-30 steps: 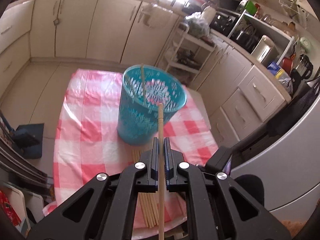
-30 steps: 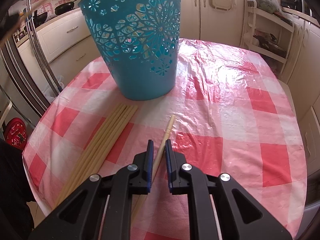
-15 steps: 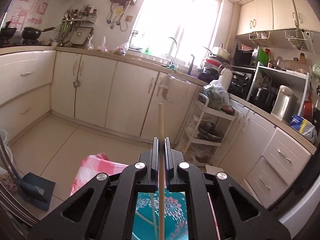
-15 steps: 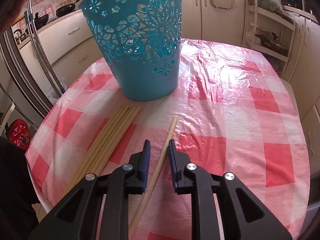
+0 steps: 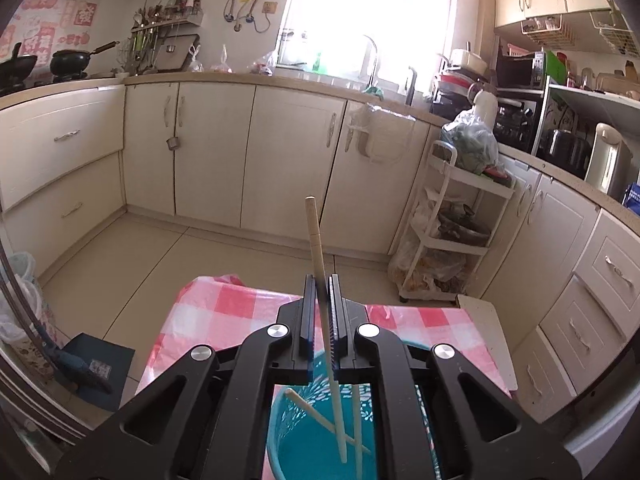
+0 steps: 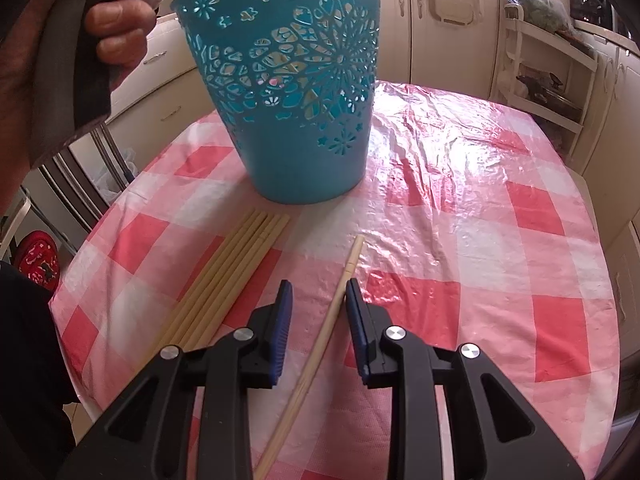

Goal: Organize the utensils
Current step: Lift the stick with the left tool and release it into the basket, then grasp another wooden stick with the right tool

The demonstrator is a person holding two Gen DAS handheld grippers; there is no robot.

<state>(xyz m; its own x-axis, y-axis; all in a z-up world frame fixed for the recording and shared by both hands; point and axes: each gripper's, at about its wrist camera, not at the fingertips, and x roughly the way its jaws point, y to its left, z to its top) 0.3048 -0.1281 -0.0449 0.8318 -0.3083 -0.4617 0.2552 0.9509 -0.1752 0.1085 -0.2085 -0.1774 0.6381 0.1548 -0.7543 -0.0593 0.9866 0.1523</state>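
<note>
Our left gripper (image 5: 321, 312) is clenched on a chopstick (image 5: 316, 248) tipping into the teal basket (image 5: 304, 444) below. Right gripper (image 6: 319, 304) has just been opening; loose chopstick (image 6: 320, 344) lies between its jaws, bundle (image 6: 224, 280) left, basket ahead.

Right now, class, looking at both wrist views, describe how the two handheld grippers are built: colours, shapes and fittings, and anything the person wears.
Both are matte black plastic. The left gripper and the right gripper each have two angular arms with triangular cut-outs and round silver bolt heads at the pivots. The fingers carry ribbed blue pads. No cables or markings show. At the left edge of the right wrist view is a dark sleeve.
</note>
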